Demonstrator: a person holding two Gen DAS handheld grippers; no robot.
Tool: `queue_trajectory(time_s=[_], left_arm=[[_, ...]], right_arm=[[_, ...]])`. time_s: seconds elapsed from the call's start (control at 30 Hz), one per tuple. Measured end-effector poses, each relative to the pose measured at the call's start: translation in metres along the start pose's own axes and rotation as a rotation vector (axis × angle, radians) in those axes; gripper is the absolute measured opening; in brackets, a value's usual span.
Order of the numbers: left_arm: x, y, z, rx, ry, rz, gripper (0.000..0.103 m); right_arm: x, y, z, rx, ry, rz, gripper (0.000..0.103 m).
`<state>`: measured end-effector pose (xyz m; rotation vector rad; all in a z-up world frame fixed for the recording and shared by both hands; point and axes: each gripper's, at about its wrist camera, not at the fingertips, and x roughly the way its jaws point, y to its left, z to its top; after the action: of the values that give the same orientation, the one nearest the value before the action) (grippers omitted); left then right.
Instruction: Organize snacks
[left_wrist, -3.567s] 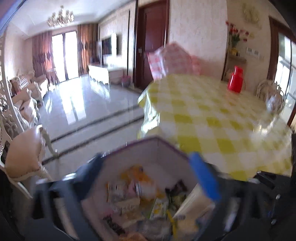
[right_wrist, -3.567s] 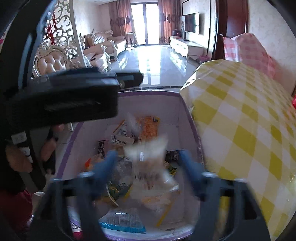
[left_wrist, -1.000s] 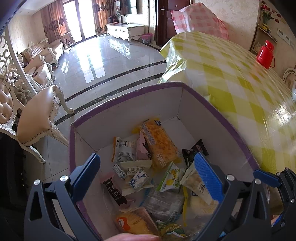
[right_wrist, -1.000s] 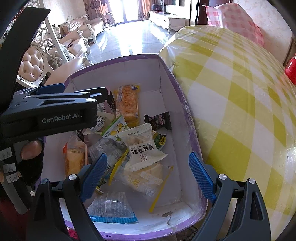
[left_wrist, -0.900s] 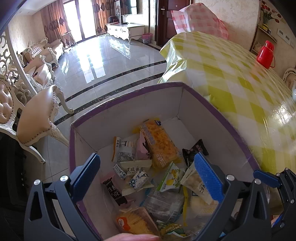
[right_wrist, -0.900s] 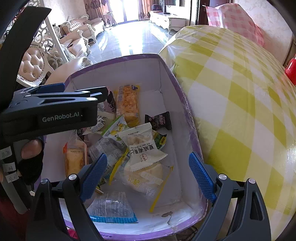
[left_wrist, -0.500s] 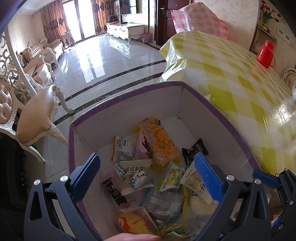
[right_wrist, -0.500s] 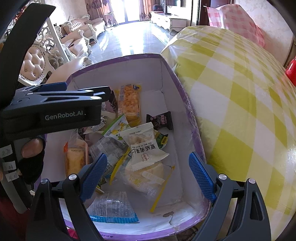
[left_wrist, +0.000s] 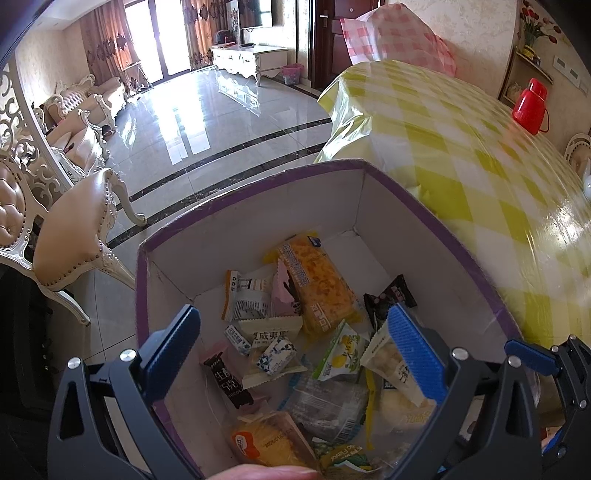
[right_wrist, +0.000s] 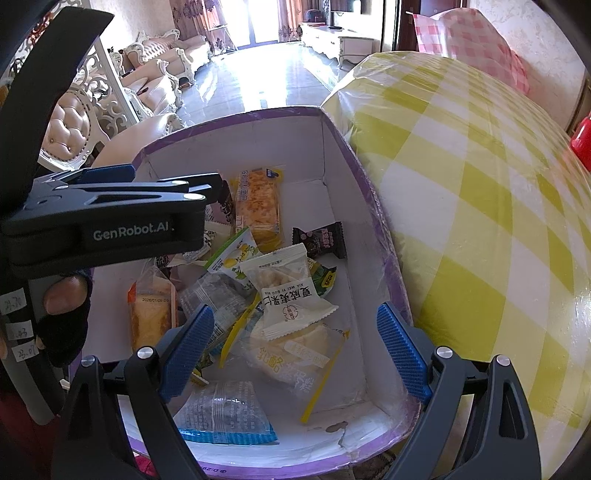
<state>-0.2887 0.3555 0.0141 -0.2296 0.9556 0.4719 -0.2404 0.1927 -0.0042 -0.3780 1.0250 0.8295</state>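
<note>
A white cardboard box with a purple rim holds several wrapped snacks. Among them are a long orange cake pack, a small black wrapper, a white packet with Chinese print and a clear blue-edged packet. My left gripper hovers open above the snacks, nothing between its blue pads. My right gripper also hangs open over the box, empty. The left gripper's body shows at the left of the right wrist view, with a person's thumb under it.
A table with a yellow-and-white checked plastic cover stands right beside the box. A red jug sits at its far side. Cream padded chairs stand to the left on a glossy tiled floor.
Since 3.6 s ago both views have tipped down over the box and gone from blurred to steady. Over the last second nothing has moved.
</note>
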Motion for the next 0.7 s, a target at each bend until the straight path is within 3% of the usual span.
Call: queue_trajectory(time_s=[0.7], left_arm=[[0.0016,0.0003,0.0001,0.001,0.002,0.001,0.102]], right_arm=[[0.0016,0.0013,-0.0039,-0.003,0.013,0.017,0.087]])
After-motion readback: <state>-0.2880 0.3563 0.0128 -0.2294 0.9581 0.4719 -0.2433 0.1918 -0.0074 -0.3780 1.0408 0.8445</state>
